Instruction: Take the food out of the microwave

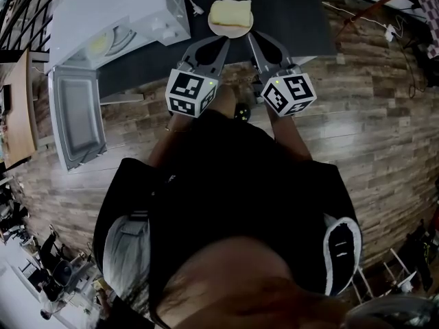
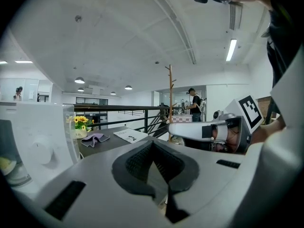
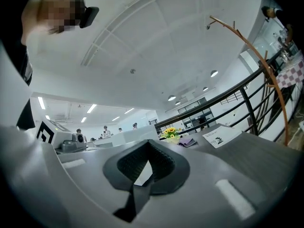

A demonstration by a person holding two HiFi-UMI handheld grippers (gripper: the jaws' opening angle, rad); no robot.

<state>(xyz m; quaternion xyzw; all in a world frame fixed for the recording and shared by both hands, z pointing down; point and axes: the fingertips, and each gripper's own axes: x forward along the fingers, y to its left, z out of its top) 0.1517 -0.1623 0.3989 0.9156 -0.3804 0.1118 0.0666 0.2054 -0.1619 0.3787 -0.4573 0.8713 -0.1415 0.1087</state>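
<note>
A white plate with a yellow block of food (image 1: pixel 230 14) sits on the dark table (image 1: pixel 295 19), to the right of the white microwave (image 1: pixel 120 16). Its door (image 1: pixel 75 112) hangs open, and a yellowish patch (image 1: pixel 99 44) shows on the turntable inside. My left gripper (image 1: pixel 221 43) and right gripper (image 1: pixel 252 40) point at the plate's near rim from either side. Both are shut, and I see nothing between the pads. In the left gripper view the shut gripper (image 2: pixel 153 146) has the microwave (image 2: pixel 33 146) at its left. The right gripper view shows that gripper (image 3: pixel 148 145) shut too, and no plate.
A vase of yellow flowers (image 2: pixel 80 126), a purple cloth (image 2: pixel 95 139) and a booklet (image 2: pixel 130 135) lie at the table's far end, before a black railing (image 2: pixel 123 109). A plug and cable (image 1: pixel 195 7) lie behind the microwave. Wooden floor (image 1: pixel 370 115) surrounds the table.
</note>
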